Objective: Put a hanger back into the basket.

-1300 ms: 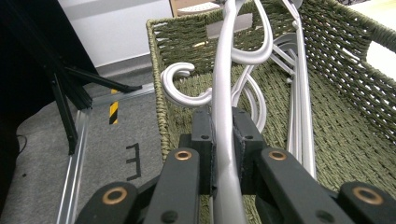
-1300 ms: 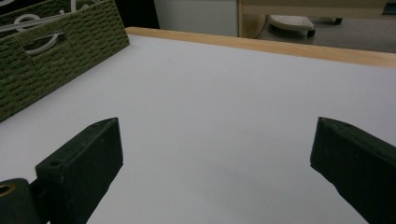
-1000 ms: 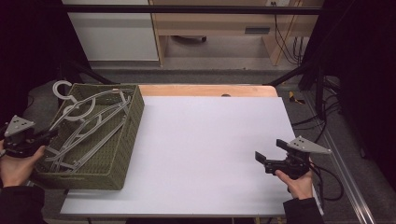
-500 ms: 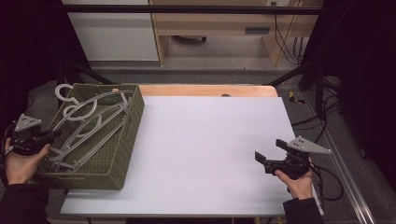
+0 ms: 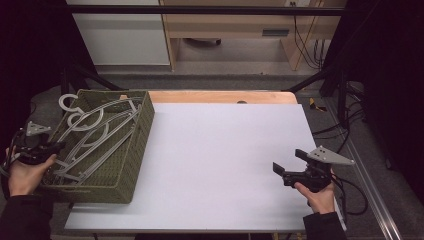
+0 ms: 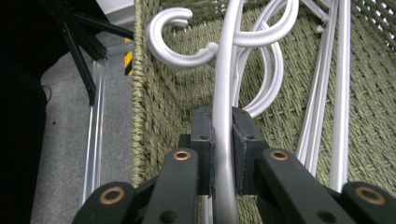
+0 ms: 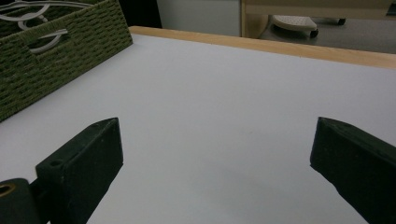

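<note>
gripping a grey hanger (image 6: 224,93) in the woven basket (image 5: 135,145) at nine o'clock on the table (image 5: 225,165), the left gripper (image 6: 222,135) is clamping its bar; the right gripper (image 7: 215,154) is hovering released at four o'clock.

- We see a silver-grey hanger (image 6: 225,93), a smooth rounded bar, clamped between the left gripper (image 6: 223,140) pads.
- It lies among other pale hangers in the woven olive basket (image 5: 131,150) at the counter's left end, hooks toward the far wall.
</note>
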Available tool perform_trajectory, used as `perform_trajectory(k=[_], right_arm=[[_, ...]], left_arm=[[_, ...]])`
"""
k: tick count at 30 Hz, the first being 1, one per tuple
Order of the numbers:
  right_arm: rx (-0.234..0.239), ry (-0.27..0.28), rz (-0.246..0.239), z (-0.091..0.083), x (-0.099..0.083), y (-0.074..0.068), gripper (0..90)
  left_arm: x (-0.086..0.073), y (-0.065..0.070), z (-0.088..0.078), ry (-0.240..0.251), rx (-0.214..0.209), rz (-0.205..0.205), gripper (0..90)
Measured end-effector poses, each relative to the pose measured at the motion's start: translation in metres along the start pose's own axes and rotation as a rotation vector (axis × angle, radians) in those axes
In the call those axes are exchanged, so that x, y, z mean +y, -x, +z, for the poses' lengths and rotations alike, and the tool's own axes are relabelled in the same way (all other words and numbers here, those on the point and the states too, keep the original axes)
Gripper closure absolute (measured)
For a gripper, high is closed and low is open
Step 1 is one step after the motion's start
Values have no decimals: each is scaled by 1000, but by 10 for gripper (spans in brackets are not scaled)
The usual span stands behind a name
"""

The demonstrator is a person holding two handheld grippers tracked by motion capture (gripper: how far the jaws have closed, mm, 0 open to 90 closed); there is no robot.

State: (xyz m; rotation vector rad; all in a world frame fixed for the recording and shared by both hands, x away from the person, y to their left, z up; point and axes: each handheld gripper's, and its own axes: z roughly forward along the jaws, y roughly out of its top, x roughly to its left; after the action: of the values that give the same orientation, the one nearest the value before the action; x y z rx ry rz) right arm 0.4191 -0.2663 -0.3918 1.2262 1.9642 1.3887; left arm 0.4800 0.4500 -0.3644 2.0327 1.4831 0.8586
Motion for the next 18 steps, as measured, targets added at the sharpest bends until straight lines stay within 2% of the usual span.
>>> perform_trajectory(k=[2, 4, 7, 14, 16, 18], right_arm=[[2, -1, -4, 0, 0, 0, 29], [6, 1, -1, 0, 0, 0, 29], [1, 0, 1, -1, 0, 0, 29], [5, 2, 3, -1, 0, 0, 29], [5, 1, 2, 0, 0, 0, 29], [4, -1, -3, 0, 0, 0, 29]], left_arm=[[1, 1, 2, -25, -36, 19, 765], [2, 4, 4, -59, -33, 37, 720], [3, 6, 5, -80, -44, 48, 702], [-2, 1, 0, -53, -83, 2, 643], [-5, 0, 0, -59, -81, -10, 659], [-7, -4, -2, -60, -61, -26, 716]])
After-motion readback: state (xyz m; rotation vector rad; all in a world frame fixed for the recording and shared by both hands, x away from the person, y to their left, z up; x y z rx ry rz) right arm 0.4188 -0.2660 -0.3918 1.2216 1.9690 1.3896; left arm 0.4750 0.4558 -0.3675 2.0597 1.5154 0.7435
